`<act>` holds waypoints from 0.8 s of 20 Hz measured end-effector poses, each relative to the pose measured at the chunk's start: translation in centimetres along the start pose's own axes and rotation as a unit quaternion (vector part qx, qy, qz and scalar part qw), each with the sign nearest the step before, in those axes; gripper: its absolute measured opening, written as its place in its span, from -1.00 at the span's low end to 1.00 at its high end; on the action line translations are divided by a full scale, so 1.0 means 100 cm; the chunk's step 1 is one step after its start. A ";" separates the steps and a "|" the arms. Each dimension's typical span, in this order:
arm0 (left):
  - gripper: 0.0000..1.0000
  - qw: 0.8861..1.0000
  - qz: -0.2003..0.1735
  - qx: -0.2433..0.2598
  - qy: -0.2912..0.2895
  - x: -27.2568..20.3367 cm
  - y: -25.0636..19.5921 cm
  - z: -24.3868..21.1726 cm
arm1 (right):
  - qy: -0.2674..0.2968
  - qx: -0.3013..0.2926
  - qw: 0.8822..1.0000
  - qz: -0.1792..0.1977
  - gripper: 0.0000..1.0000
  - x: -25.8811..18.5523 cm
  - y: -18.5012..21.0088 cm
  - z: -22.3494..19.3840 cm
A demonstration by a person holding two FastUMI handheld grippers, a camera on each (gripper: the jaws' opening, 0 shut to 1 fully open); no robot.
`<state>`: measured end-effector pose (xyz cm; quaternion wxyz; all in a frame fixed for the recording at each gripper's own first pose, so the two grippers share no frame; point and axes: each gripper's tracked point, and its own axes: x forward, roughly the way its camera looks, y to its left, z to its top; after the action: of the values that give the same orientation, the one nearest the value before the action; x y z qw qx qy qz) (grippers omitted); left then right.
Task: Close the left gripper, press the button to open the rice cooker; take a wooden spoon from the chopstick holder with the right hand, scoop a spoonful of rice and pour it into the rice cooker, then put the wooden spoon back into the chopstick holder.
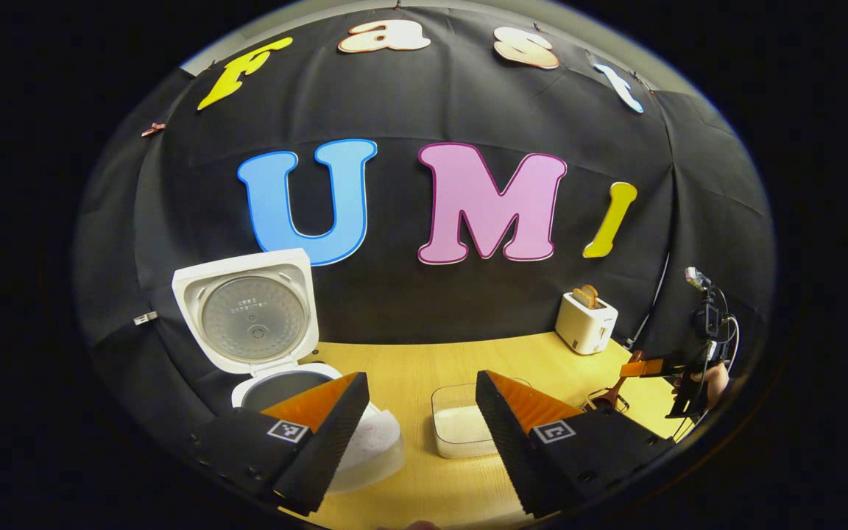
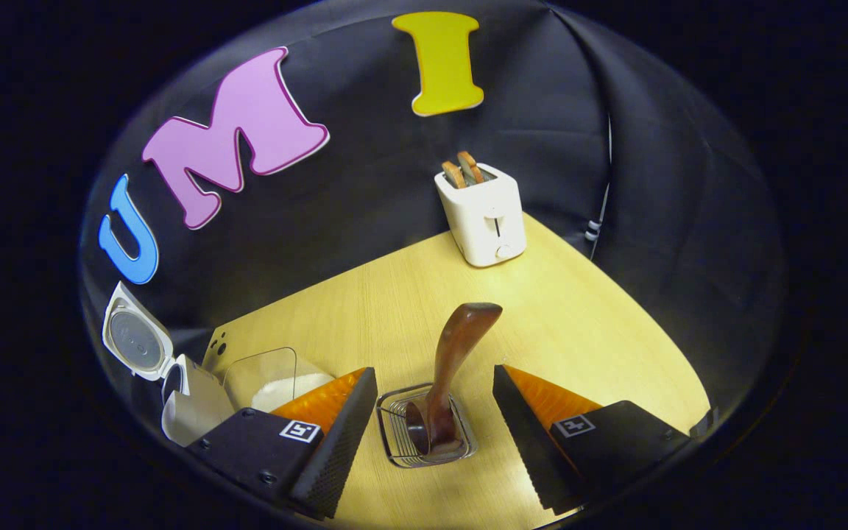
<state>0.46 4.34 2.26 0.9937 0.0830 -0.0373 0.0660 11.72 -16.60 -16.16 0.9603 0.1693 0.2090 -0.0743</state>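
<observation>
Near the table's (image 2: 578,324) front edge, the wooden spoon (image 2: 453,368) is standing in the wire chopstick holder (image 2: 394,442), with the right gripper (image 2: 435,434) hovering open around it. By the left edge, the rice cooker (image 1: 255,324) is sitting lid-up; the left gripper (image 1: 420,427) is hanging open, holding nothing, before the rice container (image 1: 457,430).
</observation>
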 end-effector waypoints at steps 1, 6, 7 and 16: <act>0.90 1.000 0.005 0.001 0.005 -0.002 0.001 -0.001 | 0.007 0.005 1.000 0.004 0.97 0.009 0.000 -0.002; 0.89 0.999 0.032 -0.008 0.029 -0.009 0.007 -0.014 | 0.036 0.029 0.999 0.015 0.97 0.051 -0.001 -0.013; 0.89 0.999 0.037 -0.012 0.032 -0.010 0.008 -0.015 | 0.041 0.033 0.998 0.018 0.97 0.057 0.000 -0.015; 0.89 0.997 0.056 0.004 0.055 -0.029 0.006 -0.036 | 0.047 0.037 0.998 0.027 -0.33 0.072 0.009 -0.018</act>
<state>-2.21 5.15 -1.43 0.9887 0.0806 0.0127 0.1260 17.72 -15.66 -20.55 0.9441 0.2140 0.2464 -0.0476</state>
